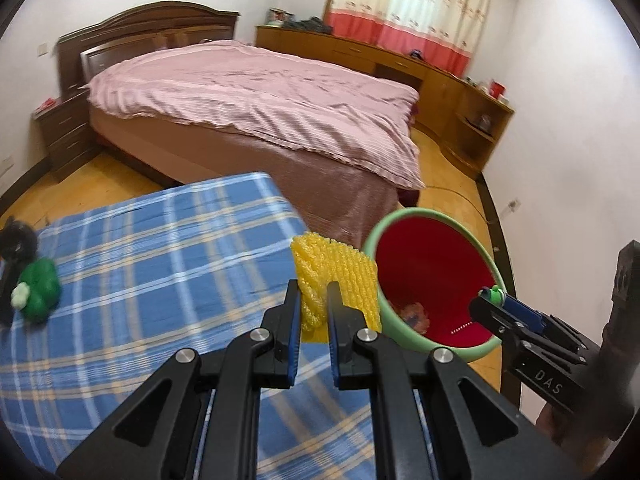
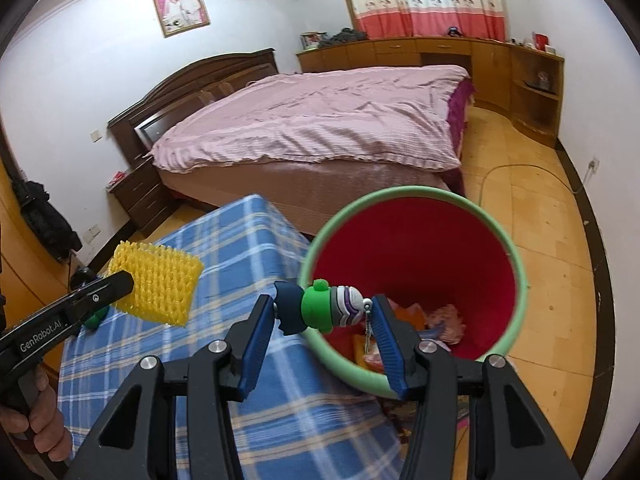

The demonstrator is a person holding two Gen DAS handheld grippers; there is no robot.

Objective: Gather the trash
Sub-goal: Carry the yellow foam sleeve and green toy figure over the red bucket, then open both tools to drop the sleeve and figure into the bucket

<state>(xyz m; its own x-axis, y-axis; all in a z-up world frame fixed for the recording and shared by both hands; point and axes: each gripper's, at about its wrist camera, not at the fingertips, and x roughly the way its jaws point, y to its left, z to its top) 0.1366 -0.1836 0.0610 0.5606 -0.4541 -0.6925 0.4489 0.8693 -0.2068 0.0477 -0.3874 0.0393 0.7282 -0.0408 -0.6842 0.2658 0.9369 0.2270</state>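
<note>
My left gripper (image 1: 313, 294) is shut on a yellow foam net sleeve (image 1: 340, 276) and holds it above the blue checked table (image 1: 160, 248), beside the bin; the sleeve also shows in the right wrist view (image 2: 156, 284). My right gripper (image 2: 324, 312) is shut on a small green, purple and navy toy figure (image 2: 320, 310) and holds it over the near rim of the red bin with a green rim (image 2: 416, 264). The bin (image 1: 432, 280) holds several scraps at its bottom. The right gripper with the toy shows in the left wrist view (image 1: 490, 298).
A green plush thing (image 1: 38, 290) and a dark fuzzy thing (image 1: 16, 240) lie at the table's left edge. A bed with a pink cover (image 1: 256, 100) stands behind the table. Wooden cabinets (image 1: 440, 76) line the far wall. A cable (image 2: 532, 176) runs over the floor.
</note>
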